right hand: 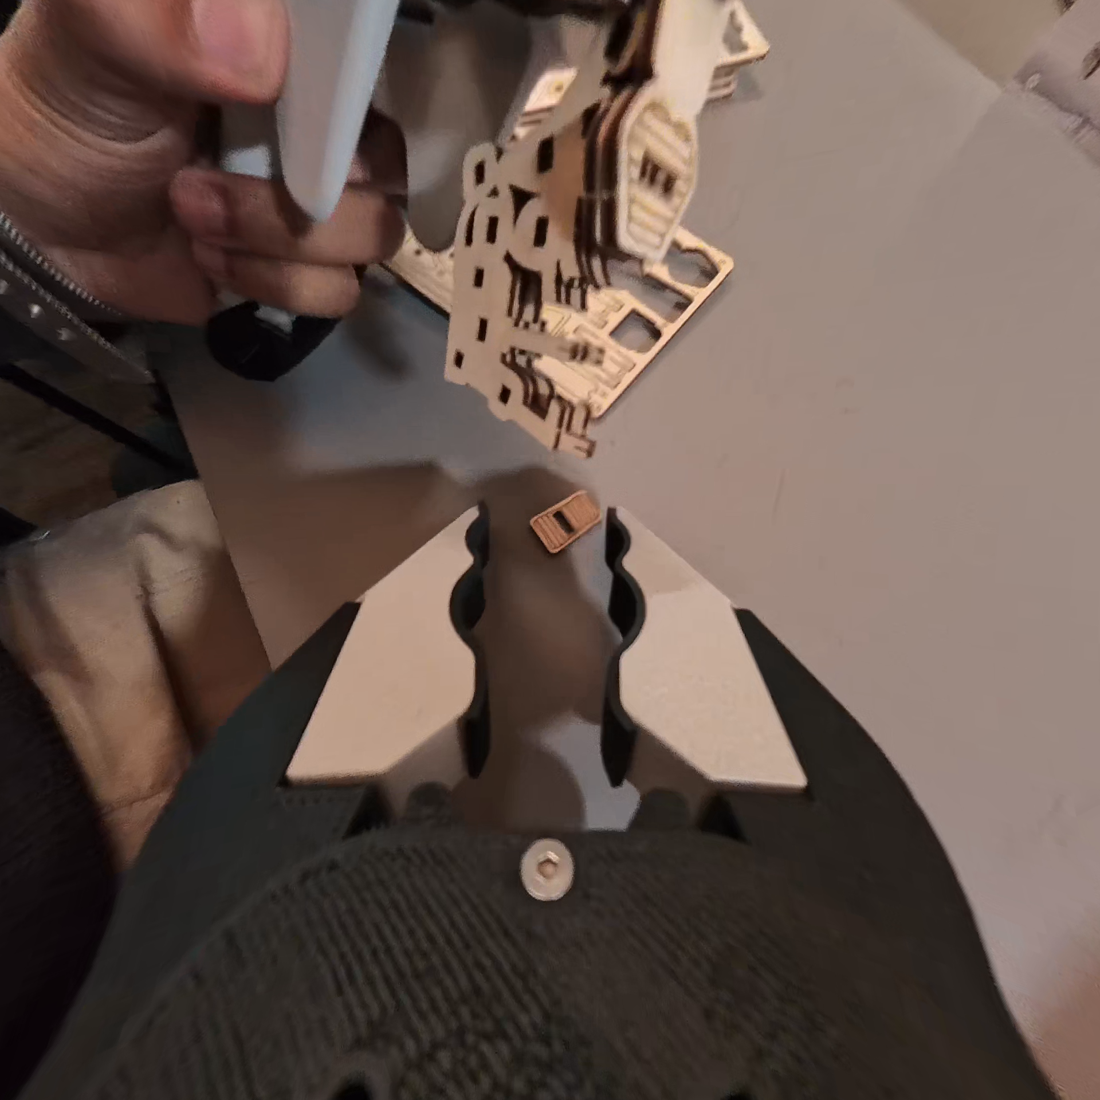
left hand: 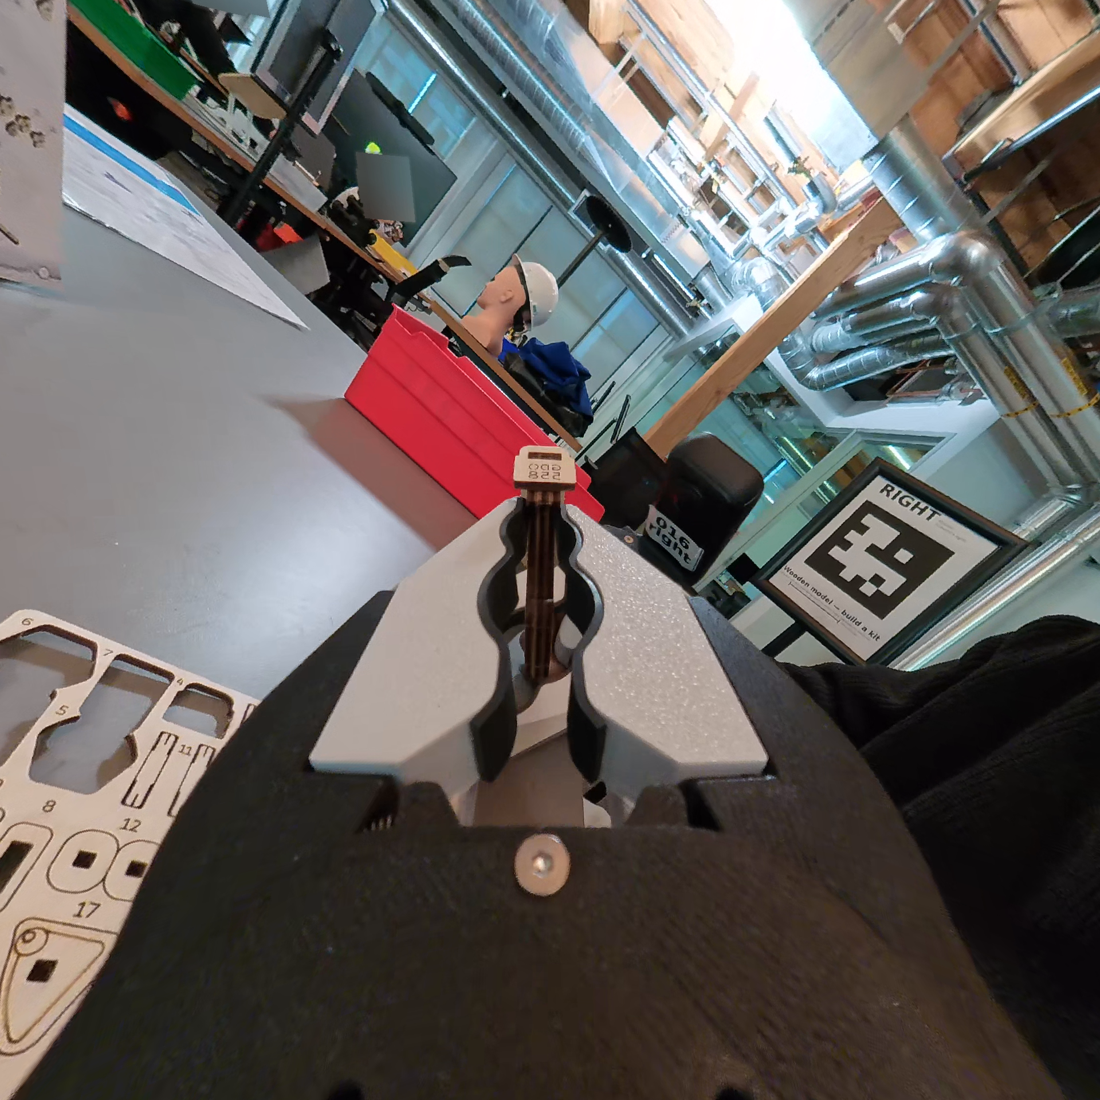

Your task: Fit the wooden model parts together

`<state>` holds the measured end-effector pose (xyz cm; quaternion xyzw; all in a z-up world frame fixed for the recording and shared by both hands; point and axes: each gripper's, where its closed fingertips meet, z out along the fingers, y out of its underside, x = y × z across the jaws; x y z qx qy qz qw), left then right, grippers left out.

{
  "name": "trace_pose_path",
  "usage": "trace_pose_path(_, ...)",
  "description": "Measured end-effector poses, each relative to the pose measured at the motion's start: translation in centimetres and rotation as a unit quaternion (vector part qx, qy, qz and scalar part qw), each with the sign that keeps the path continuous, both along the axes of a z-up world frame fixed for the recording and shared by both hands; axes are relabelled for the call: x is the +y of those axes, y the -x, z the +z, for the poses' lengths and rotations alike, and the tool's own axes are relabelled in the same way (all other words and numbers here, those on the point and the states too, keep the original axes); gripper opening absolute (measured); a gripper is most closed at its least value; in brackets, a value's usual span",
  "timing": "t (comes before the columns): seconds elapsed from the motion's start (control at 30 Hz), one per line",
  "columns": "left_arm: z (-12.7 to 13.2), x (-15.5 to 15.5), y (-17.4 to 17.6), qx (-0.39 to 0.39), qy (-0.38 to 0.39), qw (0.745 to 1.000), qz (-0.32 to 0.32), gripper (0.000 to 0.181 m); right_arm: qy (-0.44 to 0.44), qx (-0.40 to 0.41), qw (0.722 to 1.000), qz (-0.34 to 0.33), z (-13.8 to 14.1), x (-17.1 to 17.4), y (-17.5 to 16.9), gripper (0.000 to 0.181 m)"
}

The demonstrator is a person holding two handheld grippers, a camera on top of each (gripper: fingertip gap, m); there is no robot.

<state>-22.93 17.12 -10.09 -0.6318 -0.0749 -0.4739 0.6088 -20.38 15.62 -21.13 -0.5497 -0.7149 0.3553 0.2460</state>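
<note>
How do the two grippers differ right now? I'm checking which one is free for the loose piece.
The left gripper is shut on the layered wooden assembly, gripped edge-on; the right gripper is open and holds nothing. The left gripper is raised off the grey table, tilted up toward the room; the right gripper points down at the table, with a small slotted wooden piece lying between its fingertips. Both share grey fingers with wavy black pads.
</note>
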Motion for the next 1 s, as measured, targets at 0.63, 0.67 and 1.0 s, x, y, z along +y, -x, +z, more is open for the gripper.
trace_pose_path(0.63,0.3,-0.2,0.9,-0.017,-0.004,1.0,0.011,0.007,-0.057,0.0,0.998,0.033,-0.5,-0.7,-1.0,0.033)
trace_pose_path(0.67,0.4,-0.3,1.0,-0.021,-0.006,1.0,0.012,0.007,-0.052,-0.001,0.998,0.032,-0.5,-0.7,-1.4,0.032)
trace_pose_path(1.0,0.9,-0.6,1.4,-0.047,-0.014,0.999,0.006,0.007,0.047,0.036,0.994,0.097,1.7,-3.4,-2.9,0.038)
